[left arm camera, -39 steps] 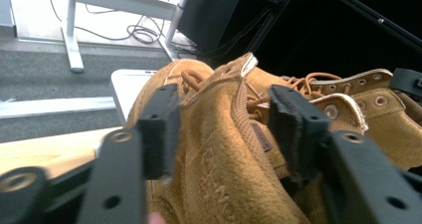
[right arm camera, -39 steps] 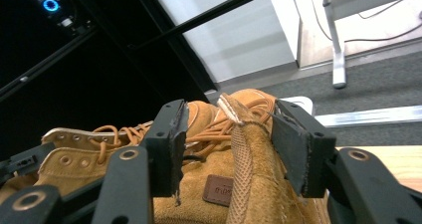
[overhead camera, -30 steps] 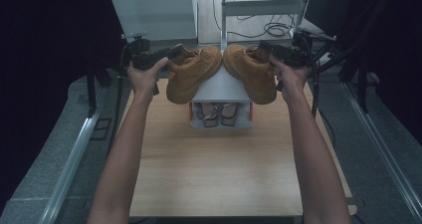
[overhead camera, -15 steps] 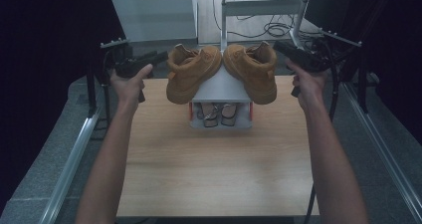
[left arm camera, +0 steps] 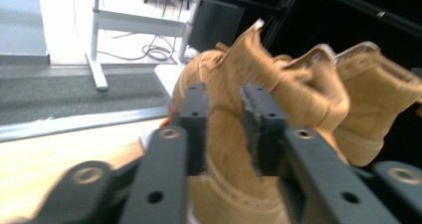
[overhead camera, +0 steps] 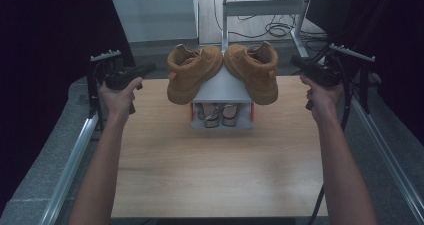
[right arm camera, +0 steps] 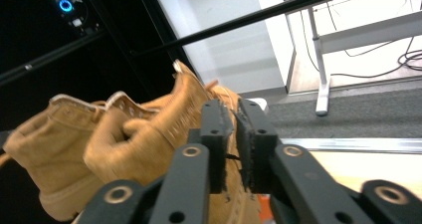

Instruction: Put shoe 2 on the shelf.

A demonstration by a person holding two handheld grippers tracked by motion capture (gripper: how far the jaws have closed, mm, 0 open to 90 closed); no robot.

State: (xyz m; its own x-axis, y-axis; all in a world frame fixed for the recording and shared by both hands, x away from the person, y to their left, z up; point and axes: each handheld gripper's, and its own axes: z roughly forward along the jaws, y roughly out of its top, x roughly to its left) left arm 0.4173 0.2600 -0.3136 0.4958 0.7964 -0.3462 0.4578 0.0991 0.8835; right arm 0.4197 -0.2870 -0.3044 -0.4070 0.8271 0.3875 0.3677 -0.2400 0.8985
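Boots rest released atop white rack at surface's far edge; left gripper and right gripper withdrawn sideways, jaws just narrowed, empty. Placement apparently complete.

Under the tan boots, the sandals inside the white shoe rack are half hidden and too small to make out.
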